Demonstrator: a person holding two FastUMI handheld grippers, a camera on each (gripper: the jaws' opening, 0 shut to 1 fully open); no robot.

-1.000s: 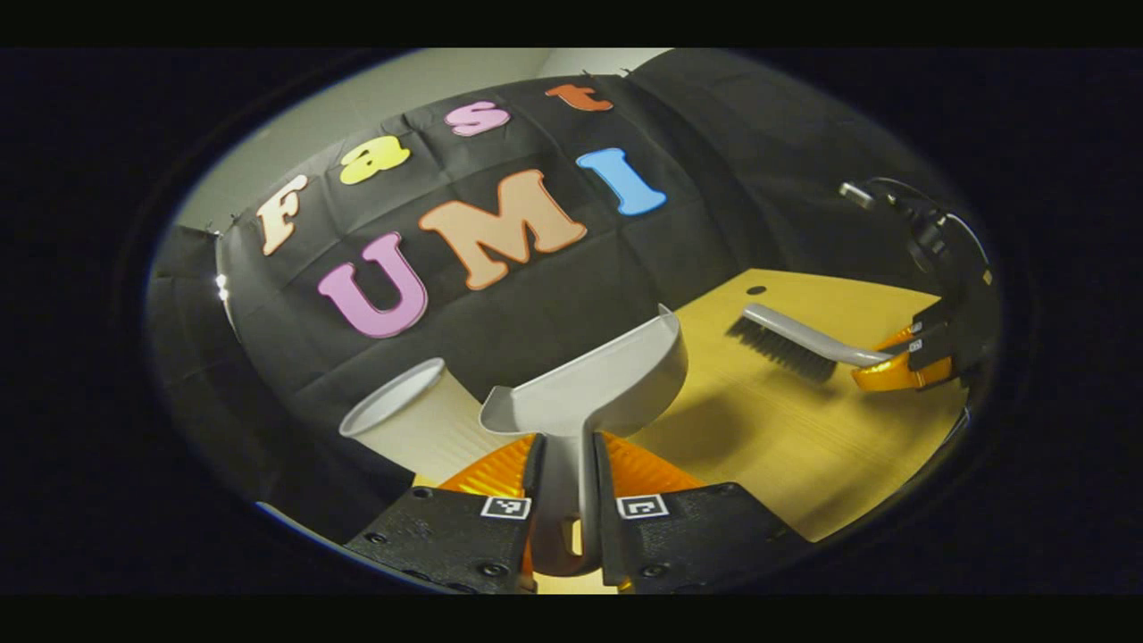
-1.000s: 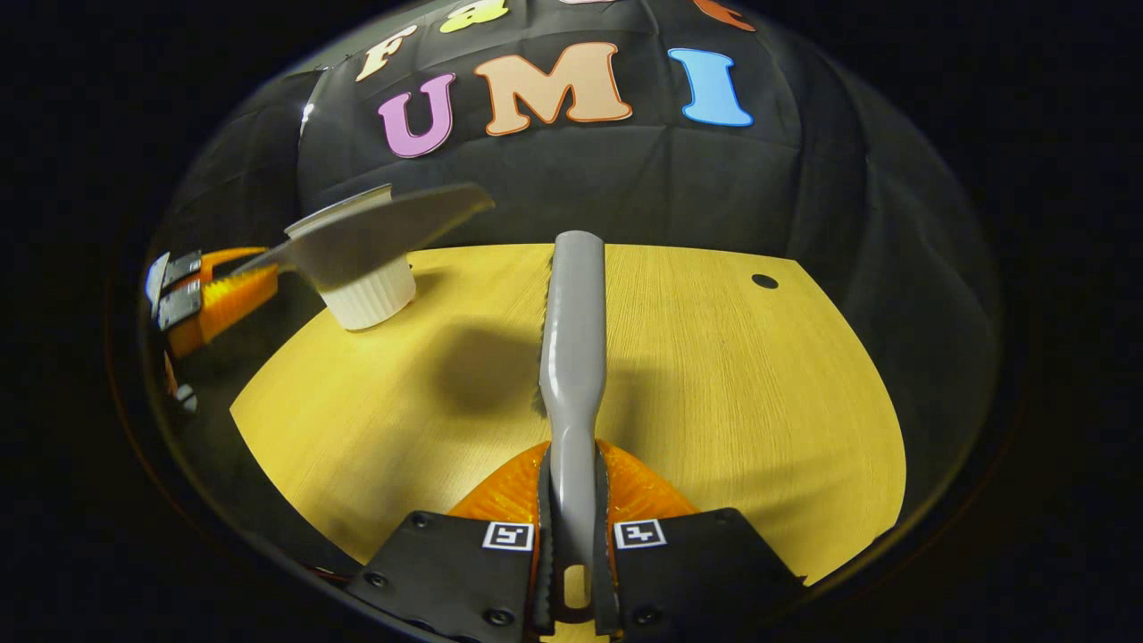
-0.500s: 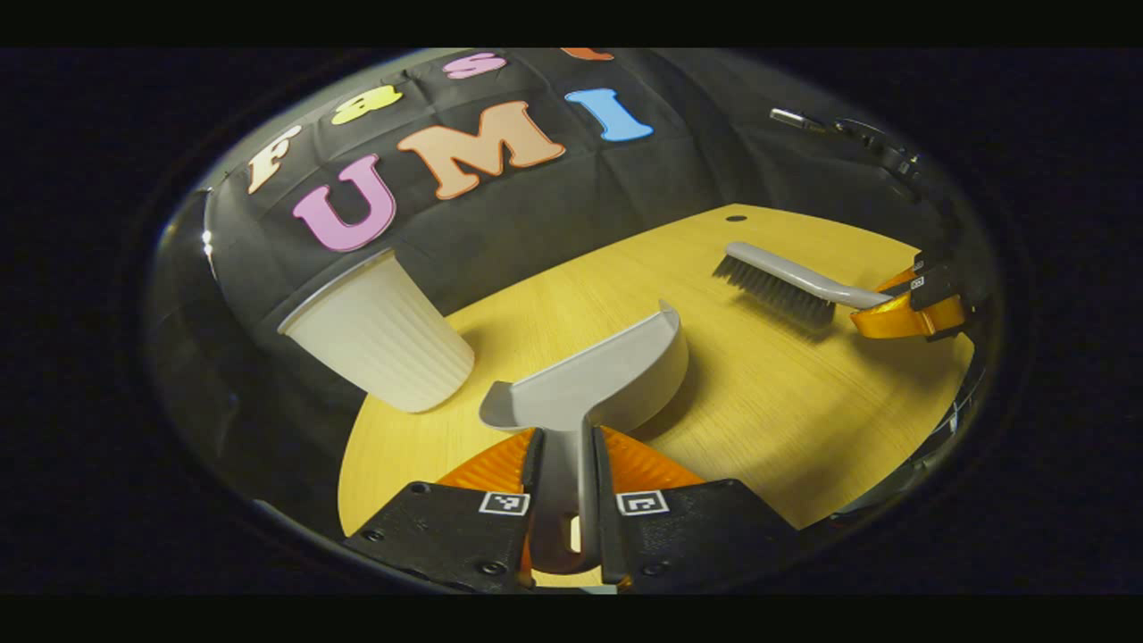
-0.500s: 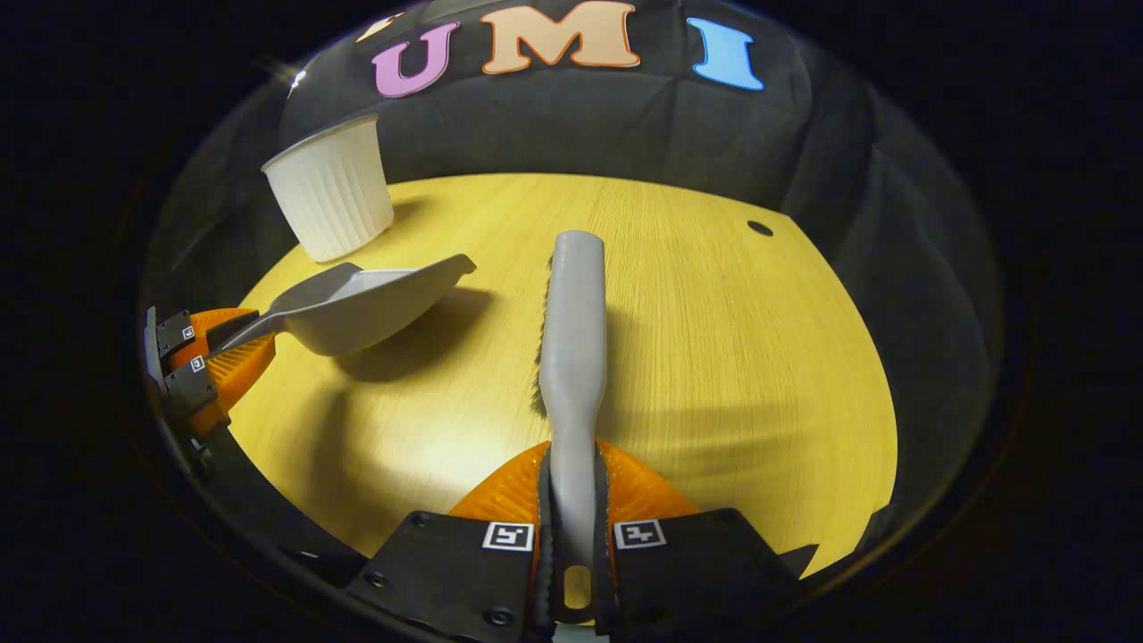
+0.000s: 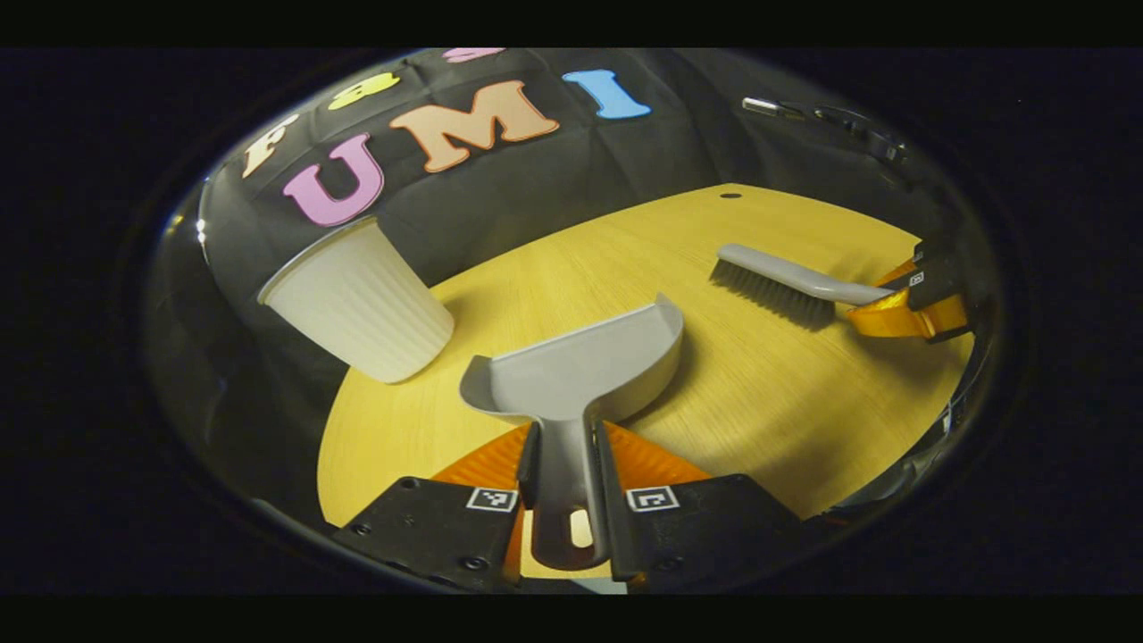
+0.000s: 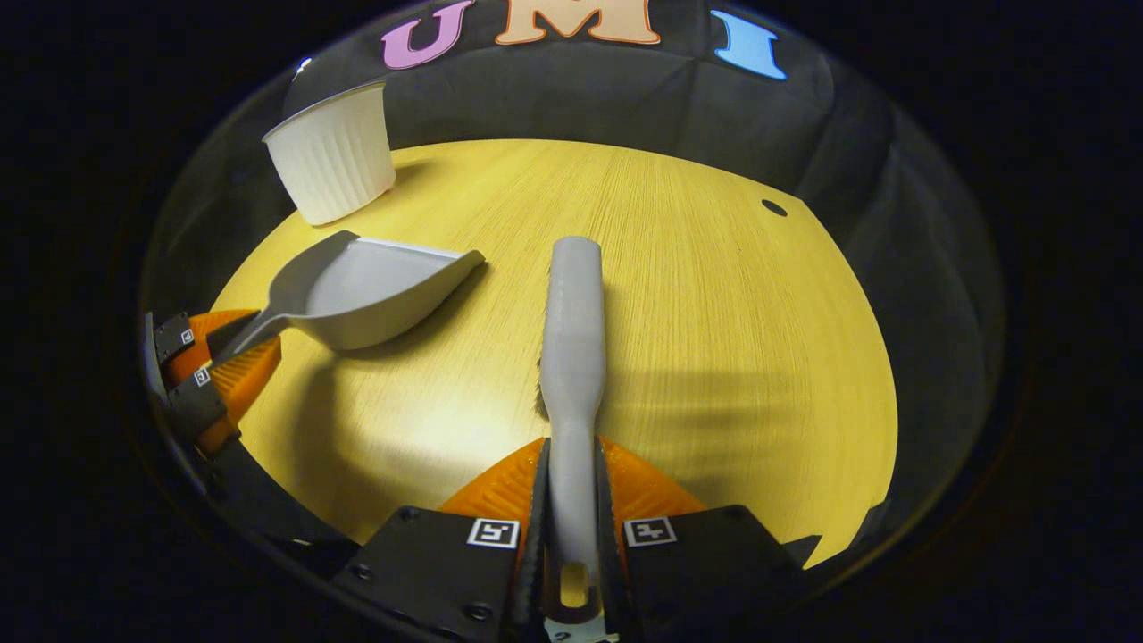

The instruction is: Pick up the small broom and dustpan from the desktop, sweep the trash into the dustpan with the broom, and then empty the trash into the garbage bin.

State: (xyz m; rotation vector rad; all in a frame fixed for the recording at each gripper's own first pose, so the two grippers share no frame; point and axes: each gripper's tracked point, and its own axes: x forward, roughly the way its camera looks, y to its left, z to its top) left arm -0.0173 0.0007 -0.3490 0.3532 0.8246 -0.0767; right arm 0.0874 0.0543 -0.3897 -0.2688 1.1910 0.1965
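Fingers of the left gripper (image 5: pixel 563 500) are closed on the grey dustpan (image 5: pixel 580 366) handle, pressing it from both sides; the pan's body sits low over the wooden desktop (image 5: pixel 786 411), mouth facing away. Whether its underside touches the wood cannot be told. The right gripper (image 6: pixel 571 527) clamps the grey broom (image 6: pixel 571 313) handle likewise, with the brush head extending forward above the surface and its bristles to one side. In the left gripper view the broom's dark bristles point down, near the desk. A white ribbed garbage bin (image 5: pixel 357 299) stands at the desk's far edge, beyond the dustpan. Black cloth wall (image 6: pixel 625 98) backs the desktop; a small dark hole (image 6: pixel 773 207) marks the wood near the far edge.
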